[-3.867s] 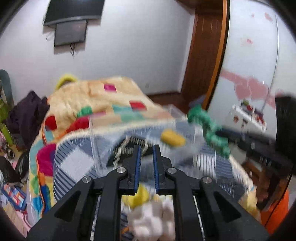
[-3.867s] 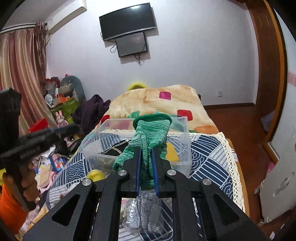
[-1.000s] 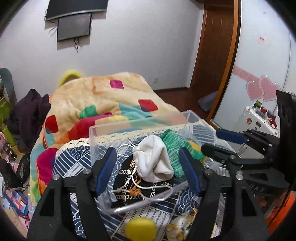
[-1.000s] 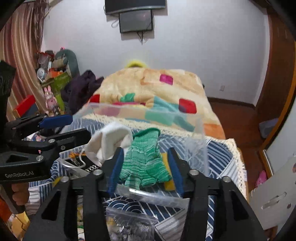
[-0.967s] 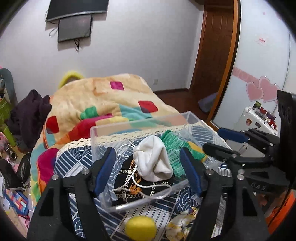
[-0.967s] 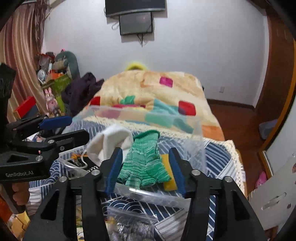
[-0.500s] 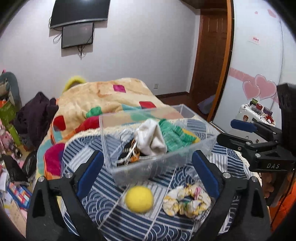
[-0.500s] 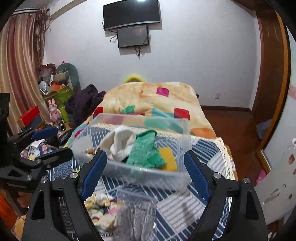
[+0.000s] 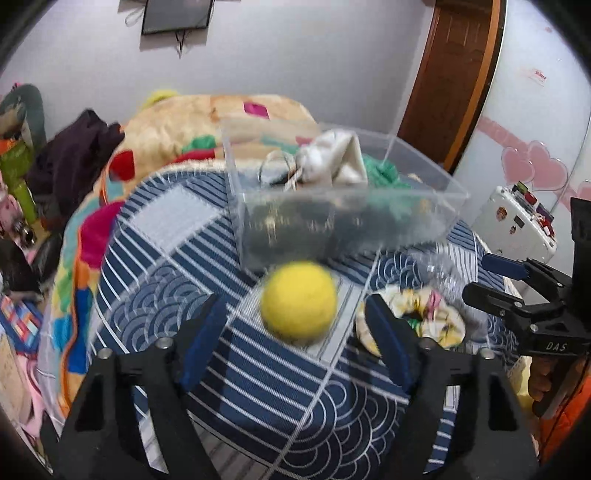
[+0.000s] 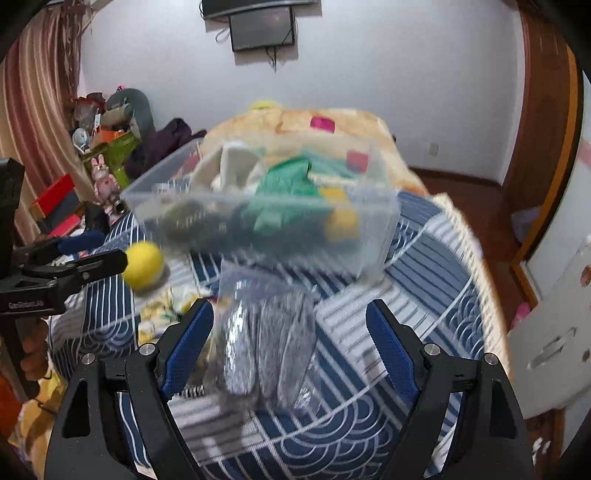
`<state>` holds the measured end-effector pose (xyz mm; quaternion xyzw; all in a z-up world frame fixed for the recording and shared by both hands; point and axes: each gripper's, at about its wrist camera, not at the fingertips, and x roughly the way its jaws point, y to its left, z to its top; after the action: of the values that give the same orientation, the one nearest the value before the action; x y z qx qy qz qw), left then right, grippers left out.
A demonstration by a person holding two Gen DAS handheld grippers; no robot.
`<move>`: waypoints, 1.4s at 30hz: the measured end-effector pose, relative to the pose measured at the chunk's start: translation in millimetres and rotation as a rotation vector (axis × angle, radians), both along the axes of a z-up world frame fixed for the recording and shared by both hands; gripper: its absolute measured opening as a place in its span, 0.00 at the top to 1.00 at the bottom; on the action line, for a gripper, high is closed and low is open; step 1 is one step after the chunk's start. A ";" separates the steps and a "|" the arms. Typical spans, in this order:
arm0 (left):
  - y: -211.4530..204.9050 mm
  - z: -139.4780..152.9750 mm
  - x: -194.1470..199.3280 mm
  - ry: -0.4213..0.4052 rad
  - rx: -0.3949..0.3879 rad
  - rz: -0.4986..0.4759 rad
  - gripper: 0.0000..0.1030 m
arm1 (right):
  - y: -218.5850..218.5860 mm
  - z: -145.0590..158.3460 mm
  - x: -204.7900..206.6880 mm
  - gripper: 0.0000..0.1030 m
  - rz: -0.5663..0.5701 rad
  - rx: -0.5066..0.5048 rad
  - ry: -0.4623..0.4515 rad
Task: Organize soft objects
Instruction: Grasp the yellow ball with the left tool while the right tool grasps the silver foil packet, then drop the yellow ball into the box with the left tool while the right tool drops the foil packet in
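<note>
A clear plastic bin (image 9: 343, 218) is seen on a blue-and-white patterned cloth (image 9: 280, 384) spread over a bed. Inside it a white cloth item (image 9: 340, 162), a green knitted glove (image 10: 291, 192), a yellow piece (image 10: 341, 219) and some dark things with cords are lying together; the dark things are too blurred to be named. A yellow ball (image 9: 298, 304) is seen on the cloth just in front of the bin. A yellow floral scrunchie (image 9: 424, 319) lies just to the ball's right. A clear bag with a grey glittery item (image 10: 266, 343) inside lies in front of the bin, nearer its right end.

The left gripper (image 9: 295, 343) is held low over the cloth with its jaws wide apart; nothing is held, and the ball appears between them. The right gripper (image 10: 291, 343) is also held with its jaws wide apart and nothing gripped, the clear bag appearing between them. Each gripper is seen at the edge of the other's view.

Behind the bin a patchwork blanket (image 9: 207, 118) with coloured squares is spread over the bed. A dark screen (image 10: 262, 31) is mounted on the white wall, and a wooden door (image 9: 450, 81) is seen to the right.
</note>
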<state>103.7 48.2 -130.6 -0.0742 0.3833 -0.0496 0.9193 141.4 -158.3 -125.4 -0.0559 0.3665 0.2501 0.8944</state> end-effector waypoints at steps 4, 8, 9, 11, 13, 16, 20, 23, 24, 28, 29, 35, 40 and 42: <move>2.8 -8.6 2.1 0.009 -0.022 0.021 0.33 | -0.7 -11.6 -0.4 0.28 0.010 0.004 0.051; 1.1 -11.3 10.1 0.017 -0.042 0.023 0.39 | -0.3 -18.6 -0.4 0.42 0.024 0.012 0.087; 0.1 -11.1 12.6 0.016 -0.042 0.023 0.41 | -0.2 -19.4 -0.4 0.44 0.027 0.016 0.094; -1.1 -11.1 16.9 0.016 -0.041 0.026 0.47 | -0.6 -20.5 -0.7 0.54 0.038 0.030 0.105; -0.4 -13.5 19.9 0.025 -0.053 0.018 0.54 | -0.7 -21.1 -2.1 0.61 0.043 0.036 0.109; -1.0 -15.9 19.0 0.023 -0.054 0.010 0.56 | -2.7 -20.0 -3.7 0.67 0.037 0.045 0.101; -2.7 -12.1 10.4 0.008 -0.032 0.002 0.57 | -8.0 -16.3 -6.9 0.73 0.024 0.068 0.085; -3.9 -3.3 2.9 -0.020 -0.009 -0.002 0.57 | -10.7 -10.7 -8.5 0.74 0.013 0.070 0.065; -3.5 0.4 0.8 -0.031 -0.006 -0.003 0.57 | -11.9 -8.2 -8.8 0.74 0.009 0.072 0.057; -3.5 18.0 -3.6 -0.082 0.004 -0.004 0.57 | -16.0 4.3 -10.4 0.74 -0.008 0.078 0.016; -3.6 22.9 -3.8 -0.096 0.006 -0.004 0.57 | -17.1 8.6 -11.4 0.74 -0.012 0.078 -0.001; -1.6 49.7 0.5 -0.173 0.031 0.000 0.57 | -19.4 35.9 -10.3 0.74 -0.022 0.107 -0.084; 3.9 61.8 11.4 -0.200 0.033 0.010 0.57 | -14.7 55.8 -2.0 0.74 -0.026 0.117 -0.156; 6.7 62.1 17.9 -0.189 0.014 0.003 0.57 | -10.6 63.7 3.4 0.74 -0.026 0.122 -0.183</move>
<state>121.6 54.9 -68.5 -0.0635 0.2952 -0.0522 0.9519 144.8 -168.9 -61.6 -0.0190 0.2682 0.2541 0.9291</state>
